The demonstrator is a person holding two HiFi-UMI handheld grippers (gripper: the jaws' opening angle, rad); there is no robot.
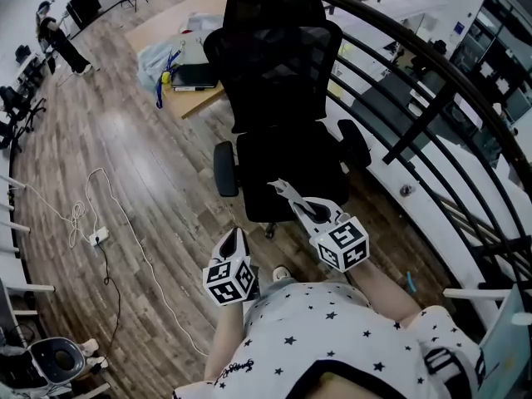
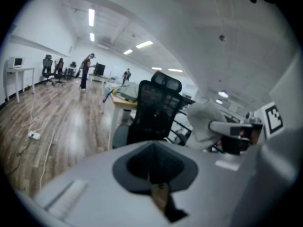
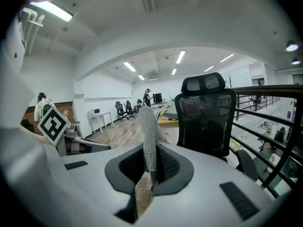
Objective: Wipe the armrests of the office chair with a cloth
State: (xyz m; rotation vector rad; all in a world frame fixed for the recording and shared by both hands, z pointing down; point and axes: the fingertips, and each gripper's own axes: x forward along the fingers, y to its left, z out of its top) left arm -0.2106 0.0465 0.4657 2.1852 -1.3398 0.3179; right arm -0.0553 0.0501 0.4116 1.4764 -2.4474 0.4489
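Observation:
A black mesh office chair (image 1: 278, 90) faces me, with its left armrest (image 1: 225, 169) and right armrest (image 1: 355, 144) padded in black. My right gripper (image 1: 287, 194) hovers over the seat's front edge, shut on a pale grey cloth (image 3: 147, 136) that stands up between its jaws. In the right gripper view the chair (image 3: 207, 117) is just ahead to the right. My left gripper (image 1: 236, 238) is held lower, near my body, shut with nothing in it. The left gripper view shows the chair (image 2: 155, 110) ahead and the cloth (image 2: 204, 122) in the other gripper to the right.
A wooden desk (image 1: 162, 36) with a laptop and bags stands behind the chair. A black railing (image 1: 432, 98) curves along the right. A white cable and power strip (image 1: 98, 236) lie on the wood floor at left. People stand far off by other desks.

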